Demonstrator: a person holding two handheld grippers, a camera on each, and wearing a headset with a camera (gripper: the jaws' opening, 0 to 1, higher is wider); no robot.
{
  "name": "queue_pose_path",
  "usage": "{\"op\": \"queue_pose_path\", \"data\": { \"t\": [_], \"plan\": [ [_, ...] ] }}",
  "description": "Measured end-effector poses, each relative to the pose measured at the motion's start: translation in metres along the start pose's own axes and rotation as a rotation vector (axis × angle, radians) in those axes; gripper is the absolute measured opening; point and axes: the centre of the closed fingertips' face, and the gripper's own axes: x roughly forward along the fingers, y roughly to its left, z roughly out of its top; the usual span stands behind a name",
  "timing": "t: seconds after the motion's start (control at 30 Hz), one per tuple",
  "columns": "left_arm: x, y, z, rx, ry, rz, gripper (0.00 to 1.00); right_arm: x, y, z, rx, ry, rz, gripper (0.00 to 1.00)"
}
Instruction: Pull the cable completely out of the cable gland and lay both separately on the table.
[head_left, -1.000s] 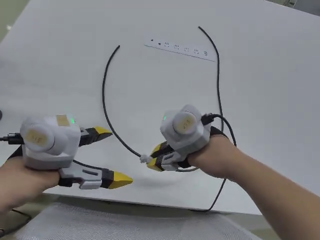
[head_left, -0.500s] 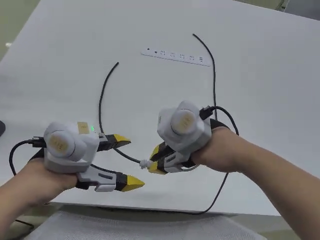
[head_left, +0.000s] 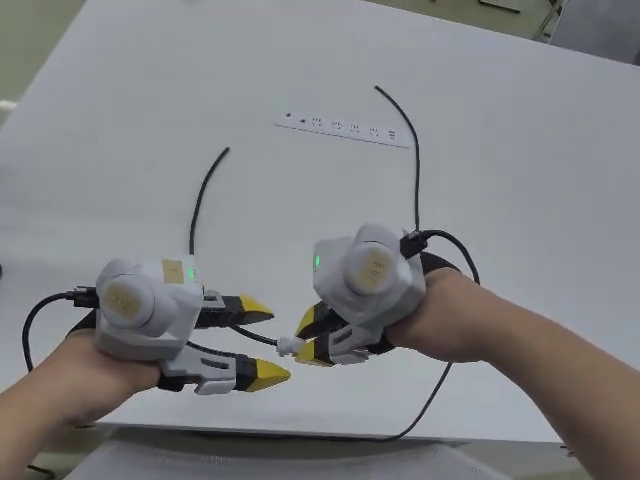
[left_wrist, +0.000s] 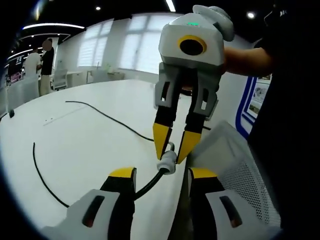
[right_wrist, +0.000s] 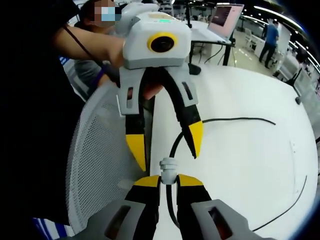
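Cable gland (right_wrist: 169, 171): a small white plastic fitting with a round, stepped body. It sits over the near edge of the table, between the two grippers.
Cable (head_left: 196, 205): thin, black, round and smooth, and it looks flexible. It comes out of the gland's front end and curves in a long arc across the tabletop to a free end far out on the left.
Right gripper (left_wrist: 172, 150): white casing and black jaws with yellow wedge-shaped tips. The jaws are drawn nearly together and pinch the rear of the cable gland, whose white body sticks out just past the tips. In the right gripper view a dark line also runs back between the jaws.
Left gripper (head_left: 268, 342): the same build, with its jaws spread wide and nothing in its grip. The tips straddle the cable just in front of the gland, one on each side, without touching it. It points straight at the right gripper, tip to tip and very close.
Table (head_left: 120, 90): a broad, flat, matte white top.
Power strip (head_left: 345, 128): a long, flat white bar lying well beyond the grippers.
Second black strand (head_left: 415, 160): it runs from beside the power strip toward the right hand. Whether it is the same cable I cannot tell.
Mesh chair seat (right_wrist: 100, 160): pale perforated mesh, just below the table's front edge.
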Motion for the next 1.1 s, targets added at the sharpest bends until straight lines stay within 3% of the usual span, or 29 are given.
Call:
{"op": "queue_pose_path", "data": {
  "t": [0.2, 0.53, 1.1],
  "plan": [
    [0.005, -0.01, 0.008, -0.007, -0.04, -0.055, 0.31, -0.004, 0.003, 0.0, -0.042, -0.019, 0.012, 0.06],
    [0.01, -0.012, 0.008, 0.004, -0.028, -0.075, 0.17, -0.006, 0.002, -0.002, -0.073, -0.025, 0.014, 0.06],
    [0.016, -0.013, 0.008, -0.012, -0.016, -0.1, 0.16, -0.007, 0.001, -0.009, -0.138, -0.036, 0.007, 0.06]
  ]
}}
